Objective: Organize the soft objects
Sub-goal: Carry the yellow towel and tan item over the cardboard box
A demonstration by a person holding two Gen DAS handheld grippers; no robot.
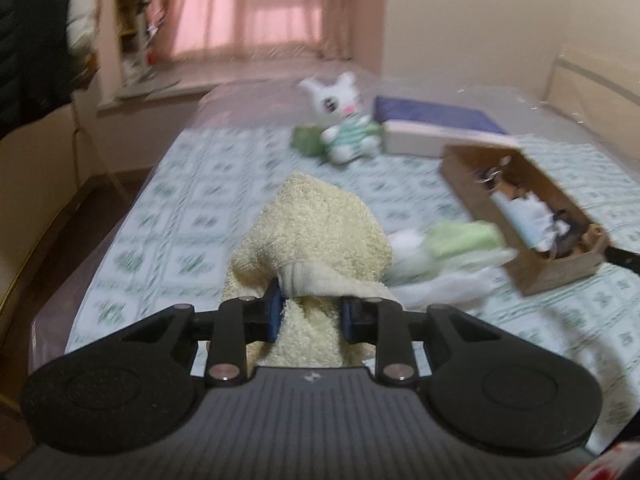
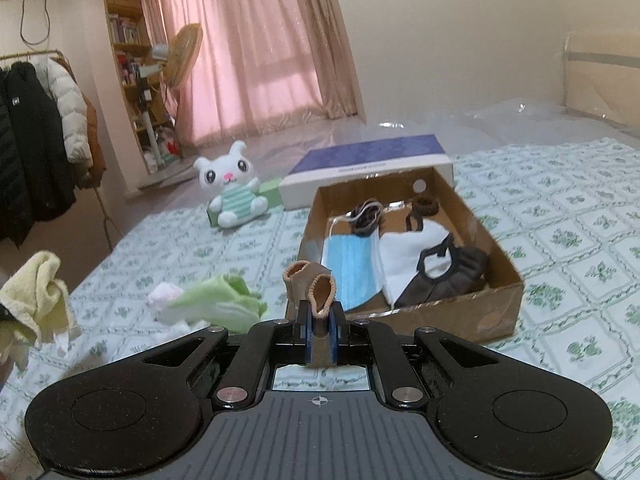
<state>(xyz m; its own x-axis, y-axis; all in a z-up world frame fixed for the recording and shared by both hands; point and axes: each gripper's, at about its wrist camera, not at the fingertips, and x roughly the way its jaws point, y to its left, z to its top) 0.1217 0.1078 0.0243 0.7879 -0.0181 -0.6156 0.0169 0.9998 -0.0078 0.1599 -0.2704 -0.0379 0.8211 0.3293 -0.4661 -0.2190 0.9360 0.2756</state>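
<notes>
Left gripper (image 1: pixel 308 312) clamped on yellow towel (image 1: pixel 316 232), lifted over the bed (image 1: pixel 180 220) left of the box (image 2: pixel 500 300), right gripper (image 2: pixel 320 328) clamped on brown sock (image 2: pixel 316 280) just before the box, green cloth (image 2: pixel 216 300) on bed left of box

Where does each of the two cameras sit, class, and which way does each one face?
Left wrist view: sits on the left claw, looking along its fingers over the bed toward the curtained window; the claw grips a yellow towel.
Right wrist view: sits on the right claw, facing the cardboard box of masks; it pinches a tan sock.
Shared: plush rabbit, the box, green cloth, purple-lidded box. The right view also catches the towel.
</notes>
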